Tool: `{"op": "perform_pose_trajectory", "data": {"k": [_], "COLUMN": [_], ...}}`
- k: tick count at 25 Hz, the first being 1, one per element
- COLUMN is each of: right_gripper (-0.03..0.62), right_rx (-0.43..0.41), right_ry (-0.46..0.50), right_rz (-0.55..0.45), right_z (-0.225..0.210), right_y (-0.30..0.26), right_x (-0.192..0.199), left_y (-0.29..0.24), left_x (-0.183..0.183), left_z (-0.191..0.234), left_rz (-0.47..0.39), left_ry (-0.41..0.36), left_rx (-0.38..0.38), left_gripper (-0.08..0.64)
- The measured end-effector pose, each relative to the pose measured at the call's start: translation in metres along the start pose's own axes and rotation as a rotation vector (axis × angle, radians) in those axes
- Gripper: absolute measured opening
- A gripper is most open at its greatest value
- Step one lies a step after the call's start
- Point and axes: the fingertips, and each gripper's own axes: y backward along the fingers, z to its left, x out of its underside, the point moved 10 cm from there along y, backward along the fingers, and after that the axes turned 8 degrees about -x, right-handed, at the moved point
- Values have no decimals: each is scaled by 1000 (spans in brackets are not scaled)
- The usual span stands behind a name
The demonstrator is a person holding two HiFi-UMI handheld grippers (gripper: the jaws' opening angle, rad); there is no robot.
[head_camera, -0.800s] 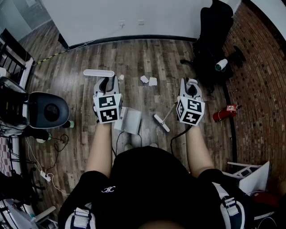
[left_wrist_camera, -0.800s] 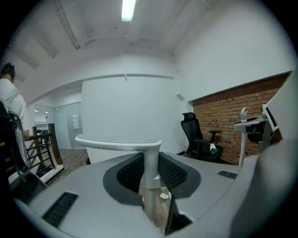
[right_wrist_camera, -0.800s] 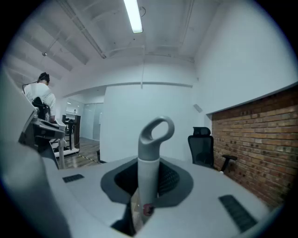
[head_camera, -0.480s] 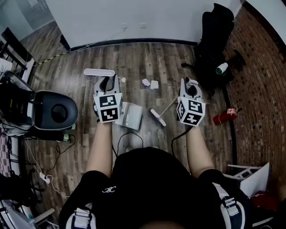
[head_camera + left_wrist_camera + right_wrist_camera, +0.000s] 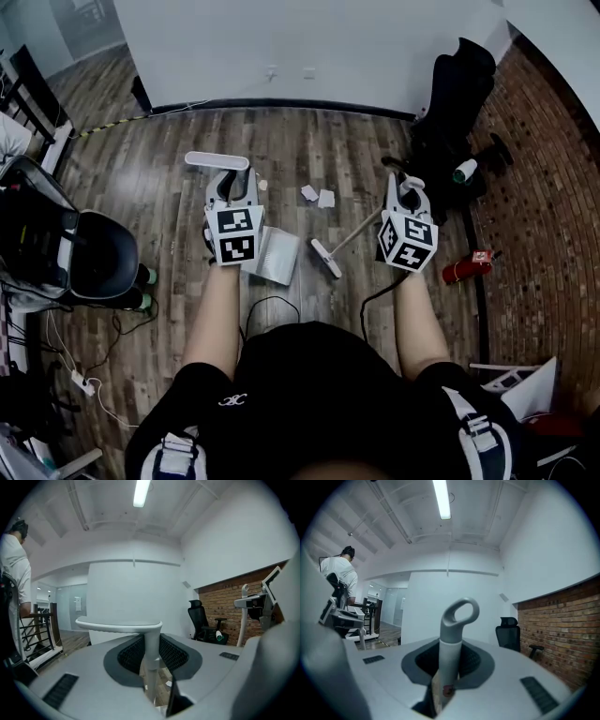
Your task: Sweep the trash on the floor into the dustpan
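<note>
Two white paper scraps [image 5: 317, 196] lie on the wood floor ahead of me, and a smaller scrap [image 5: 262, 185] lies by the left gripper. My left gripper [image 5: 232, 180] is shut on the upright stem of the white dustpan [image 5: 272, 255], whose pan rests on the floor below it. The dustpan's flat T-shaped handle top [image 5: 119, 624] stands above the jaws. My right gripper [image 5: 403, 185] is shut on the grey broom handle [image 5: 457, 620], which ends in a loop. The broom head [image 5: 325, 258] sits on the floor just right of the pan, nearer to me than the scraps.
A black office chair [image 5: 450, 84] stands at the back right, with a green-and-white roll [image 5: 464, 171] and a red fire extinguisher [image 5: 464, 267] by the brick strip [image 5: 544, 187]. Another black chair [image 5: 94, 253] is at the left. A black cable [image 5: 262, 305] loops near my feet.
Both grippers shifted slightly forward, still holding dustpan and broom. The broom head slid a little left toward the pan. The black chair at the left sits lower in view.
</note>
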Motion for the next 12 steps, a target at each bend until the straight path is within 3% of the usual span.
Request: {"op": "perform_pose_trajectory", "data": {"k": [12], "right_gripper": [64], "right_rx": [21], "right_ry": [34], "right_rz": [63], "right_z": [24], "right_y": [-40], "right_x": [3], "left_y": [-42], "left_x": [16], "left_z": [51], "left_rz": [53], "left_ry": [-28], "left_rx": [-7], "left_gripper": [97]}}
